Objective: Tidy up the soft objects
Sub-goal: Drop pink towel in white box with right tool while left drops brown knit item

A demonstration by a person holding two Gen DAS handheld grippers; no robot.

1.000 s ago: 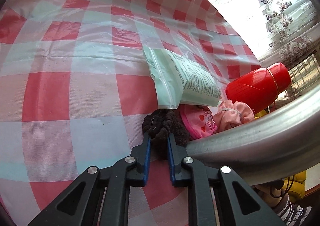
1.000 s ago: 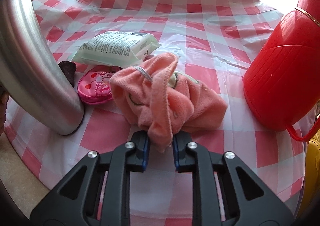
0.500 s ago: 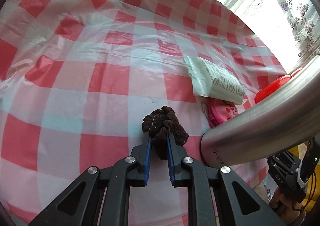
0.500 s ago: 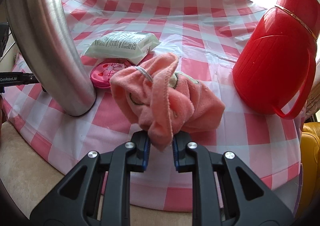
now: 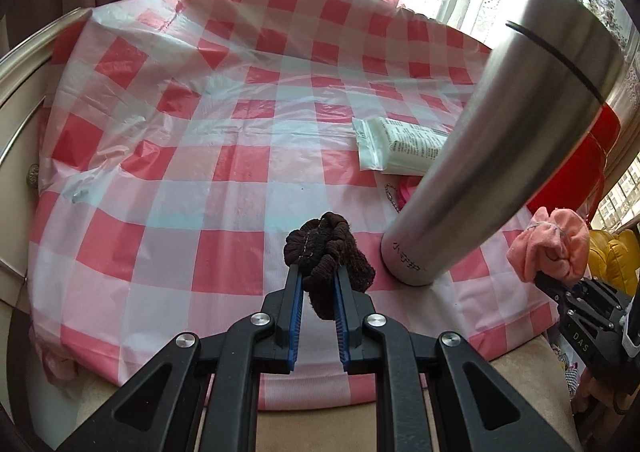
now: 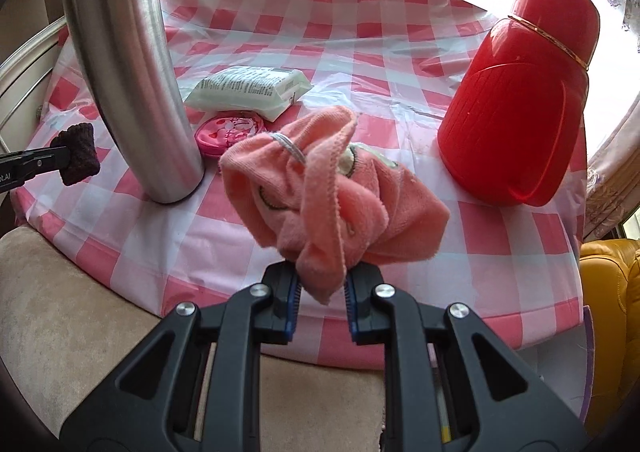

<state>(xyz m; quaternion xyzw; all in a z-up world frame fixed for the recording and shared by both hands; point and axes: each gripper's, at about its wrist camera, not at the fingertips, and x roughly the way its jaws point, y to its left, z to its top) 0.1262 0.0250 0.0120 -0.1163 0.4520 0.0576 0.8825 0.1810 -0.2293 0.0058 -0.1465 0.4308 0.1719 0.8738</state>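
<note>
My left gripper (image 5: 316,284) clamps a brown scrunchie (image 5: 328,252), right gripper (image 6: 320,284) a pink towel (image 6: 320,192); swinging either risks toppling the steel flask (image 5: 500,156).

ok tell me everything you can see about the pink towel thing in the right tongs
The pink towel is soft terry cloth, crumpled into a loose bundle, with a white elastic band around one fold and a stitched, face-like pattern. The right tongs are shut on its lower folds, holding it clear of the checked tablecloth. Nothing else visibly touches it.

Right gripper (image 6: 320,286) clamping pink towel (image 6: 320,196)
</note>
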